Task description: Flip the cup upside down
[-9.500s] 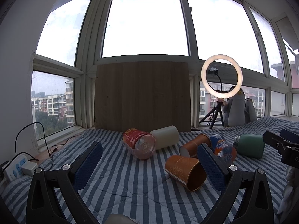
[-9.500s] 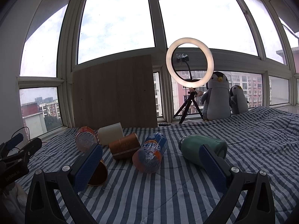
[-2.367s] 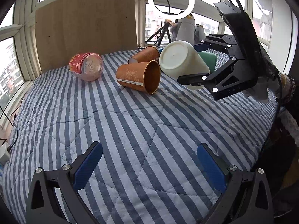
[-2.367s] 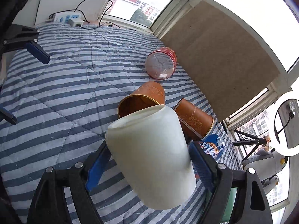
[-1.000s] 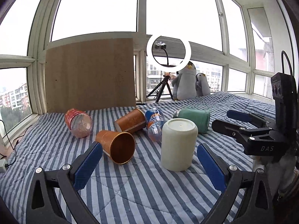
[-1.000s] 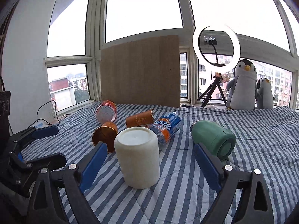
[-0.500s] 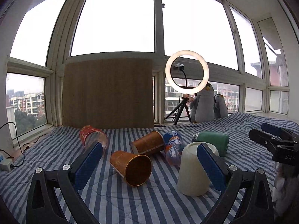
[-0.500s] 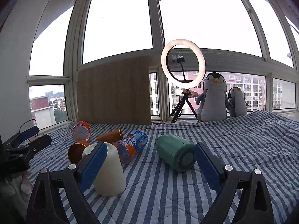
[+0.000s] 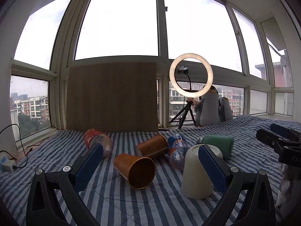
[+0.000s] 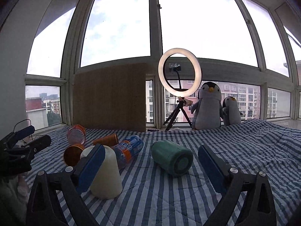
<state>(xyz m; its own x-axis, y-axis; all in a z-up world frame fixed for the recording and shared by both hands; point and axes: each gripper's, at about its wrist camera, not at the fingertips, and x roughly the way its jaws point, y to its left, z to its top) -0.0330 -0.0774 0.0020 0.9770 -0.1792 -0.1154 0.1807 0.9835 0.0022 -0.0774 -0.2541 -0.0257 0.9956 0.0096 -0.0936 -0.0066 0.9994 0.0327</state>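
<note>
The cream cup (image 9: 195, 175) stands upside down on the striped quilt, mouth down, partly behind my left gripper's right finger. It also shows in the right wrist view (image 10: 107, 175), behind my right gripper's left finger. My left gripper (image 9: 150, 162) is open and empty, drawn back from the cups. My right gripper (image 10: 150, 162) is open and empty, to the right of the cream cup. Each gripper shows in the other's view, the right gripper (image 9: 280, 143) at the right edge and the left gripper (image 10: 22, 146) at the left edge.
On the quilt (image 9: 105, 203) lie two brown paper cups (image 9: 137, 169) (image 9: 152, 146), a red-labelled clear cup (image 9: 97, 141), a soda bottle (image 9: 176, 150) and a green mug (image 10: 173, 160). A wooden board (image 9: 112, 98), ring light (image 9: 191, 75) and two toy penguins (image 10: 208, 107) stand at the window.
Both grippers have drawn back and levelled; the cream cup, let go about a second ago, stays mouth down on the quilt.
</note>
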